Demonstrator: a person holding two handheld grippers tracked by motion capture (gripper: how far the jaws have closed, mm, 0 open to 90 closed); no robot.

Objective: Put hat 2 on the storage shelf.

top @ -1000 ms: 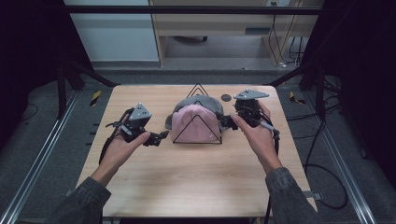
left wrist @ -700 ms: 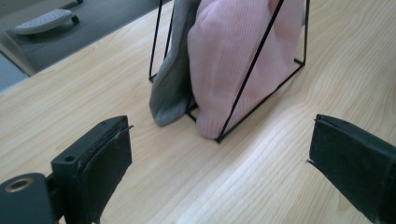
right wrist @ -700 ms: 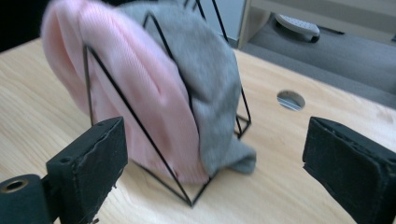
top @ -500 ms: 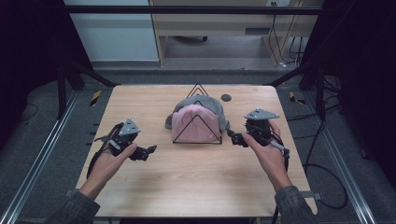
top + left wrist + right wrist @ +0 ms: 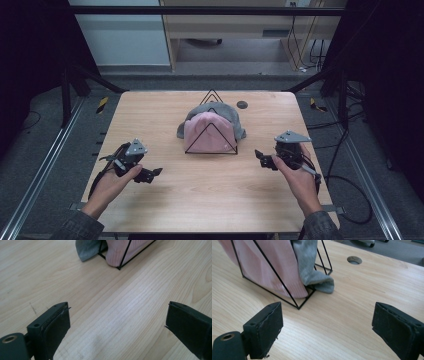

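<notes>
wire rack (image 5: 210,131) mid-table (image 5: 210,200), socks (image 5: 207,131) draped over it

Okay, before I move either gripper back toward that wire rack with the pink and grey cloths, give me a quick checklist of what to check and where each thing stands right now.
1. Left gripper open and empty: ok, jaws wide apart over bare wood.
2. Right gripper open and empty: ok, nothing between its jaws.
3. Both grippers apart from the black triangular wire rack: ok, bare light wooden table lies between.
4. Pink ribbed knit cloth seated in the rack: ok, draped inside the frame.
5. Grey knit cloth contained: not ok, its end spills past the rack's base onto the table.
6. Rack standing steady: cannot tell from these pictures.
</notes>
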